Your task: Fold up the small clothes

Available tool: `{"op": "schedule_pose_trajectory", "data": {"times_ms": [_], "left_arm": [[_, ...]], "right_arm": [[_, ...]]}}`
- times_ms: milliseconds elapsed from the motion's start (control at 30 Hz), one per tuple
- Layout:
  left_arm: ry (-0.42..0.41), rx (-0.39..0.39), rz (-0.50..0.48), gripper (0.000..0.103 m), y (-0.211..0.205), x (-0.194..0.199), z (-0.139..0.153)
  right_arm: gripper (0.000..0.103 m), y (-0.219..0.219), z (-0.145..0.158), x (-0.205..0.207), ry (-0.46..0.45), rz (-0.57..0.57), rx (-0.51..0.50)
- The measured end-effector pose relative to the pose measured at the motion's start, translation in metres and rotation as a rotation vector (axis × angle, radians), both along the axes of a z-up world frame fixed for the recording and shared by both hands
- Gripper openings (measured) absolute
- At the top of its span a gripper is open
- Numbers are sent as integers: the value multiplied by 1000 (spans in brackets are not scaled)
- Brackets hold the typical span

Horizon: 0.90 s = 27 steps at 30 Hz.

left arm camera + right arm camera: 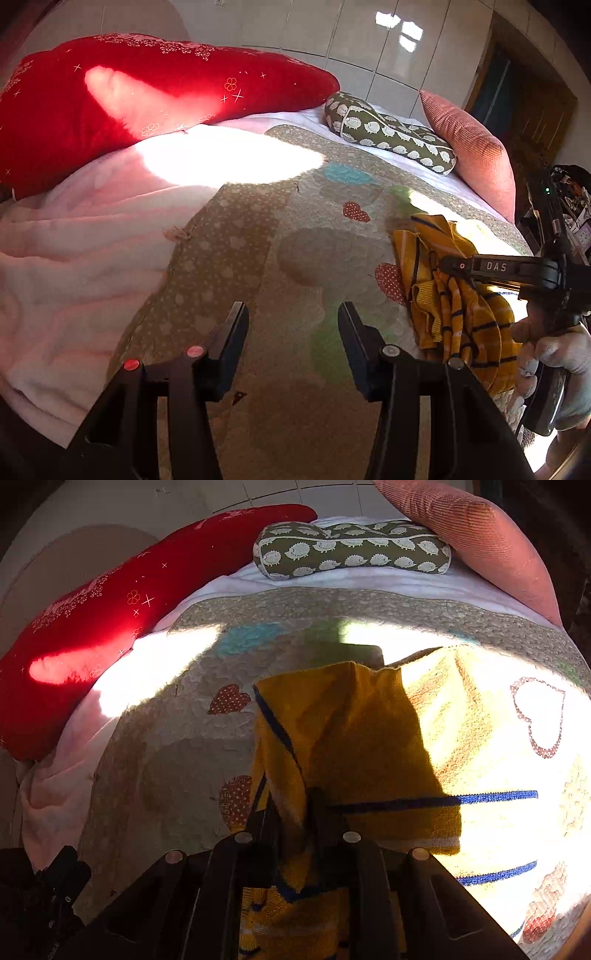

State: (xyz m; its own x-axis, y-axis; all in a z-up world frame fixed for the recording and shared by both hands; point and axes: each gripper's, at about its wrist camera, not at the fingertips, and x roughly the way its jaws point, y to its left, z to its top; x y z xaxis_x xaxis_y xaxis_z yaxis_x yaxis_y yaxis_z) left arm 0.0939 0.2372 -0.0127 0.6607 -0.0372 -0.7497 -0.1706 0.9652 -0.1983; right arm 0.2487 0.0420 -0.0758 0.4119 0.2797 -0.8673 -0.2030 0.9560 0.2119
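Left wrist: left gripper (pixel 293 317) gapes over bare quilt (pixel 258 258), garment (pixel 458 314) rightward.

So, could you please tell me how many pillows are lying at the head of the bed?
3: a red pillow on the left, a green hedgehog-print pillow in the middle, and a pink ribbed pillow on the right. Others may lie out of view.

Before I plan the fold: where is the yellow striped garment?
The yellow striped garment lies bunched on the patchwork quilt, pinched in the right gripper, right of the open left gripper.
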Motion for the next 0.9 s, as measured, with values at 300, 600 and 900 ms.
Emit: {"op": "schedule_pose_trajectory", "data": {"times_ms": [300,600,900], "left_arm": [[-9,8,12,51,0,-10,2],[-21,36,22,54,-3,-23,9],[-40,71,27,60,-14,-26,13]], "right_arm": [[57,-11,79,-35,-141,171,232],[24,-20,-8,-55,16,31,123],[45,-27,28,-93,-157,86,264]]}}
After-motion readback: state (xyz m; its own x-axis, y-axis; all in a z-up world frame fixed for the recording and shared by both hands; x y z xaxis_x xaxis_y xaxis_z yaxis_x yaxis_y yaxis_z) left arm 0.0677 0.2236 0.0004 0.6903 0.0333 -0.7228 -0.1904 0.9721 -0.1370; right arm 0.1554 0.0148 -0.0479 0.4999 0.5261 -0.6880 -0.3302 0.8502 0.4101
